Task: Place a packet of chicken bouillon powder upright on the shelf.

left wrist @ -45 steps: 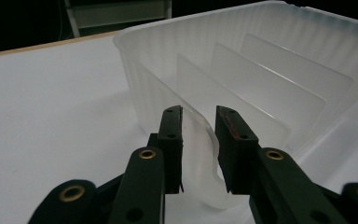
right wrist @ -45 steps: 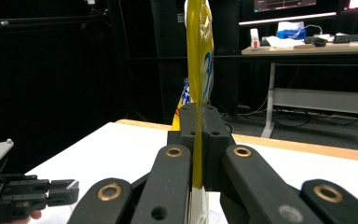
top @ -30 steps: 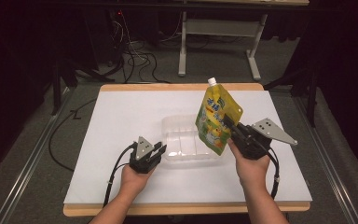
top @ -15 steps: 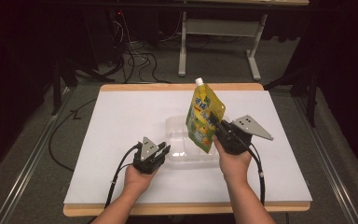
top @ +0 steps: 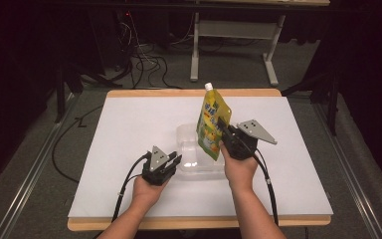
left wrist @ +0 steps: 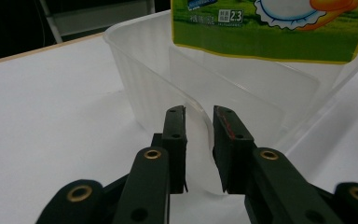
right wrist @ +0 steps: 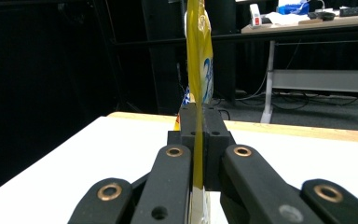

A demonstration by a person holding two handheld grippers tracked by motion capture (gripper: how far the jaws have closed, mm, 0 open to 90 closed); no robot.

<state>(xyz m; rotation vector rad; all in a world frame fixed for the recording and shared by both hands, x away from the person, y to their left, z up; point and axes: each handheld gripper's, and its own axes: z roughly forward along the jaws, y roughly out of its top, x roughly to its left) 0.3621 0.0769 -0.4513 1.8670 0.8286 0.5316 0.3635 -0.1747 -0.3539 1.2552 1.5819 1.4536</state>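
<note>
Our right claw (top: pixel 222 133) pinches pouch (top: pixel 212 124) tight, has moved it left, now over tub (top: pixel 189 137) mid-frame. Left claw (top: pixel 175 160) clamps tub's near wall. We lower pouch next.

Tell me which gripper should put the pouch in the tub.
Right. The right gripper is shut on the pouch, which hangs over the tub. The left gripper is clamped on the tub's near wall, probably steadying it.
</note>
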